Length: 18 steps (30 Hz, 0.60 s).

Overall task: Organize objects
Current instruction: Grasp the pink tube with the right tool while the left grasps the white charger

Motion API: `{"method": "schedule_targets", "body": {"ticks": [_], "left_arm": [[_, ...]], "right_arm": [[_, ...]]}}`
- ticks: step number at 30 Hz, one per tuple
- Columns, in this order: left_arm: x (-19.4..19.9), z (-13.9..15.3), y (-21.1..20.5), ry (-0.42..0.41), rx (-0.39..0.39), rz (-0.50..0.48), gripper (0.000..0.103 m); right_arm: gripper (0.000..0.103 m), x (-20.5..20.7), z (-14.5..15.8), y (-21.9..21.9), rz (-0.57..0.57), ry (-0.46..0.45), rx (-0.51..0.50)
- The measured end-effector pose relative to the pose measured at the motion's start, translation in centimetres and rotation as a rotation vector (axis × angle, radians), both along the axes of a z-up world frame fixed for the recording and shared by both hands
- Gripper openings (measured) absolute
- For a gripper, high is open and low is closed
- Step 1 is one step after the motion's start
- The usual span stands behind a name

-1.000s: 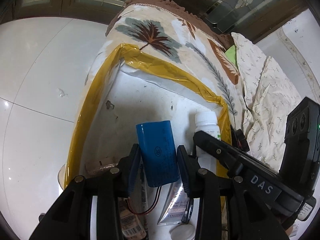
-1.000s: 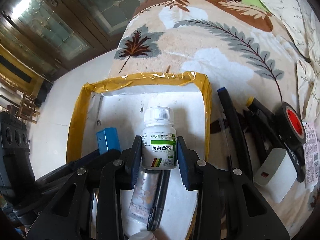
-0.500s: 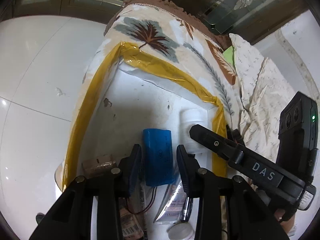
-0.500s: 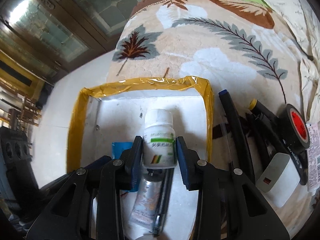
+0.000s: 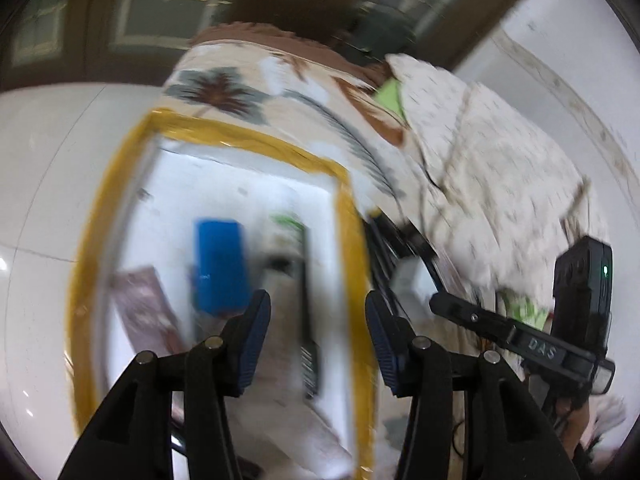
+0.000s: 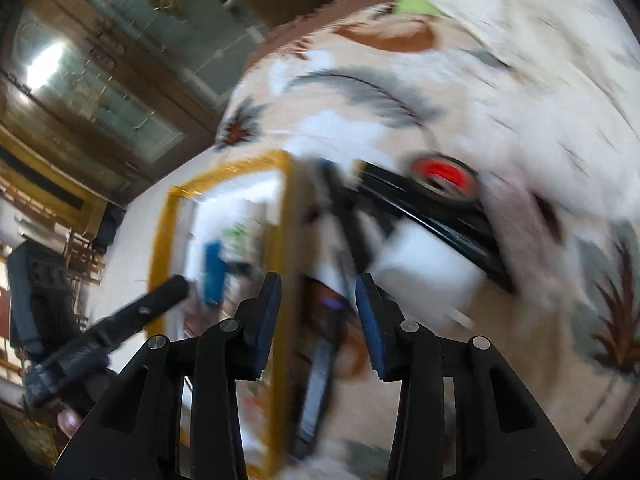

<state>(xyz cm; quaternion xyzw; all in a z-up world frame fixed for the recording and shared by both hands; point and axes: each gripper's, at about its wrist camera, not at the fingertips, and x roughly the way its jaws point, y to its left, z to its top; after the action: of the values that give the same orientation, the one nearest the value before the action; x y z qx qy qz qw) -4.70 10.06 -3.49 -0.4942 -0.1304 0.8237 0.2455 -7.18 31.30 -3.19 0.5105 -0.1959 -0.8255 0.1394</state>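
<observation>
Beyond the right gripper (image 6: 318,316), whose fingers are spread and empty, a white charger block (image 6: 428,270) is seen lying on the blanket just ahead and right, nearer than to the equally open left gripper (image 5: 318,320) over the yellow-taped box (image 5: 352,240).

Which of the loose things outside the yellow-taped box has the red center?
The black tape roll, lying on the leaf-print blanket beyond the white block; nothing else there shows red.
</observation>
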Motion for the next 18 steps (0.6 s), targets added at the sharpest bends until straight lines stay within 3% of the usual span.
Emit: {"method": "schedule_targets", "body": {"ticks": [5, 11, 16, 18], "left_arm": [[3.2, -0.1, 5.1, -0.027, -0.028, -0.098, 0.050], [5.2, -0.3, 9.5, 0.013, -0.100, -0.135, 0.050], [5.3, -2.4, 8.3, -0.033, -0.002, -0.090, 0.050], [5.3, -2.2, 8.4, -0.020, -0.005, -0.101, 0.050]], "right_arm": [[0.039, 2.3, -0.1, 3.7, 0.013, 0.037, 0.046], [0.039, 1.1, 0.1, 7.2, -0.047, 0.041, 0.036], [0.039, -0.1, -0.9, 9.0, -0.095, 0.008, 0.049], [0.039, -0.9, -1.3, 9.3, -0.090, 0.005, 0.078]]}}
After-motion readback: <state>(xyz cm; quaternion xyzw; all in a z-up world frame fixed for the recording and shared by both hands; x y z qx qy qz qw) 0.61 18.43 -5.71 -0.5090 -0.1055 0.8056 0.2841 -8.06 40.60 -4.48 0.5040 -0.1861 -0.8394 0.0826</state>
